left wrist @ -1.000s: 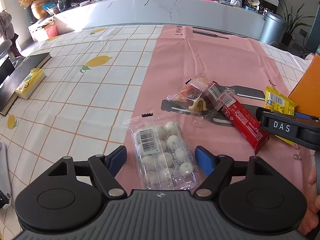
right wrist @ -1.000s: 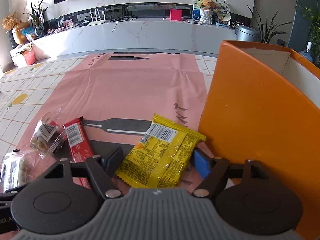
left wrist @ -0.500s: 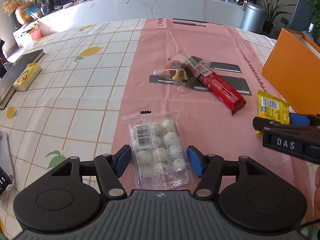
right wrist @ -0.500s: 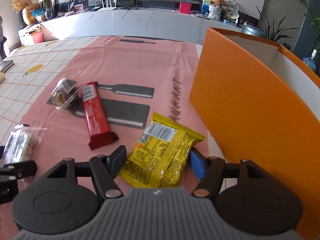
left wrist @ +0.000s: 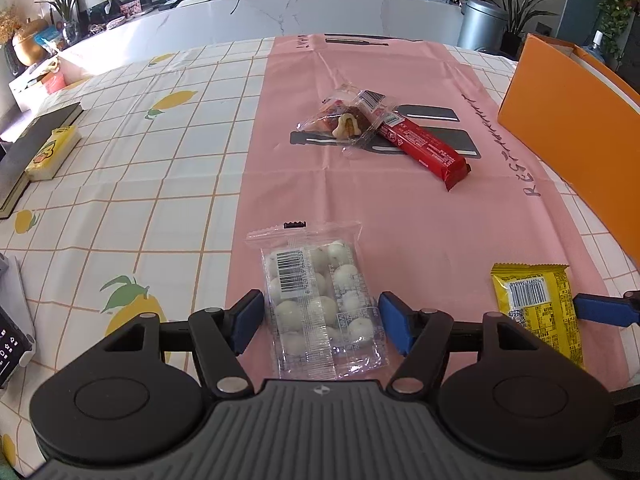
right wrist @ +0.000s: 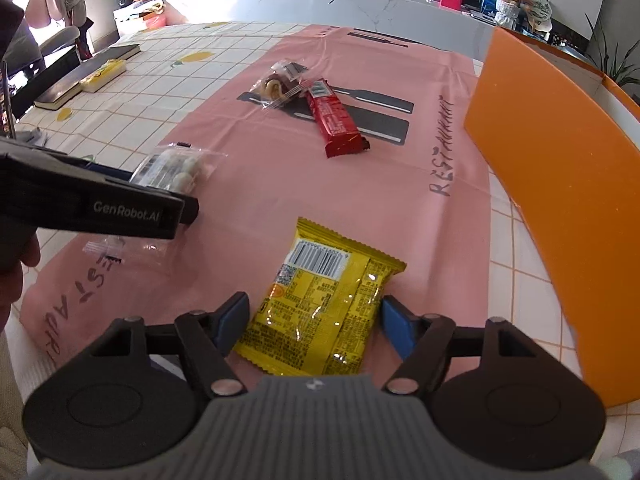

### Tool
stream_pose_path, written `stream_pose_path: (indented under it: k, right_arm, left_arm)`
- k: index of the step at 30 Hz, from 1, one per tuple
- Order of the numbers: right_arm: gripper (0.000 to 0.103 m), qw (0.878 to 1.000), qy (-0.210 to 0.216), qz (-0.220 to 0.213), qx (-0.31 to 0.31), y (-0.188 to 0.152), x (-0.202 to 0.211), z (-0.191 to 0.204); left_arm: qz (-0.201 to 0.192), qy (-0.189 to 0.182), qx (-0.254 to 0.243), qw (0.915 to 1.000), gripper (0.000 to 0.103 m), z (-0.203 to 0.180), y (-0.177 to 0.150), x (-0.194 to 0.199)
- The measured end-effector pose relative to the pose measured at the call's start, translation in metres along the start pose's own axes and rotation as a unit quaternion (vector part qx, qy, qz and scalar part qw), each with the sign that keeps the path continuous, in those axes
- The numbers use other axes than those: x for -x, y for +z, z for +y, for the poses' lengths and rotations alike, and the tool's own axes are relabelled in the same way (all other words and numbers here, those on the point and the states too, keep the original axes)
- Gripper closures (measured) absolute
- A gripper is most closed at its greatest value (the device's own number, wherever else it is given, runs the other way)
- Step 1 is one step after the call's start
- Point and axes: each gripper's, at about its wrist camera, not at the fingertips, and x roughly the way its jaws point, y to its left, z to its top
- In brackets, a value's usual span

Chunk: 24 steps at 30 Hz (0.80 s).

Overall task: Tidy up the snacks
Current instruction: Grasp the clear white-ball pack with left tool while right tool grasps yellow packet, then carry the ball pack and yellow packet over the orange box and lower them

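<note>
My left gripper (left wrist: 322, 322) is shut on a clear bag of white candy balls (left wrist: 316, 300) and holds it above the pink mat. My right gripper (right wrist: 314, 318) is shut on a yellow snack packet (right wrist: 320, 300), which also shows in the left wrist view (left wrist: 538, 308). A red bar (left wrist: 420, 148) and a clear packet of brown pastry (left wrist: 348, 120) lie together on the pink mat (left wrist: 400, 208). An orange box (right wrist: 560, 160) stands at the right. The left gripper's side (right wrist: 100, 204) shows in the right wrist view, with the candy bag (right wrist: 172, 168).
A dark book (left wrist: 28, 148) with a yellow pack (left wrist: 52, 152) beside it lies at the table's left edge. A grey device (left wrist: 12, 320) sits at the near left. A white counter (left wrist: 280, 4) and a bin (left wrist: 480, 24) stand beyond the table.
Both grippers have risen and pulled back toward me, carrying the candy bag and the yellow packet away from the red bar and the pastry packet.
</note>
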Motion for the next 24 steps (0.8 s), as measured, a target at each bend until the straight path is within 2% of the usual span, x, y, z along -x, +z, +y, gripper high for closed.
stream_pose_path:
  k: [2, 8, 13, 16, 18, 19, 20, 22, 24]
  right_arm:
    - [0.020, 1.000, -0.013, -0.008, -0.024, -0.001, 0.001, -0.006]
    - [0.020, 0.992, -0.022, -0.010, -0.124, 0.008, -0.005, -0.028]
    - [0.019, 0.994, -0.041, -0.016, -0.100, 0.008, -0.008, -0.012]
    - [0.020, 0.995, -0.055, -0.020, -0.082, 0.007, -0.010, -0.005]
    - [0.024, 0.995, -0.056, -0.026, -0.085, 0.008, -0.010, -0.006]
    - [0.029, 0.994, -0.056, -0.030, -0.087, 0.008, -0.010, -0.007]
    - [0.033, 0.994, -0.056, -0.034, -0.089, 0.007, -0.009, -0.008]
    - [0.047, 0.994, -0.058, -0.042, -0.088, 0.006, -0.007, -0.009]
    - [0.050, 0.994, -0.053, -0.045, -0.089, 0.005, -0.006, -0.010]
  left_arm:
    - [-0.001, -0.006, -0.002, 1.0000, 0.016, 0.001, -0.001, -0.001]
    - [-0.012, -0.002, -0.004, 0.9999, 0.013, 0.001, -0.002, -0.002]
    - [-0.022, 0.004, -0.003, 0.9997, 0.012, 0.004, -0.004, -0.002]
    - [-0.028, 0.008, 0.004, 0.9996, 0.016, 0.005, -0.003, -0.003]
    - [-0.032, 0.007, 0.009, 0.9994, 0.023, 0.005, -0.003, -0.002]
    - [-0.034, 0.006, 0.008, 0.9994, 0.030, 0.004, -0.003, -0.001]
    - [-0.035, 0.006, 0.007, 0.9994, 0.032, 0.004, -0.003, -0.001]
    - [-0.035, 0.006, 0.008, 0.9993, 0.034, 0.004, -0.003, 0.000]
    - [-0.036, 0.006, 0.014, 0.9992, 0.036, 0.005, -0.003, 0.000]
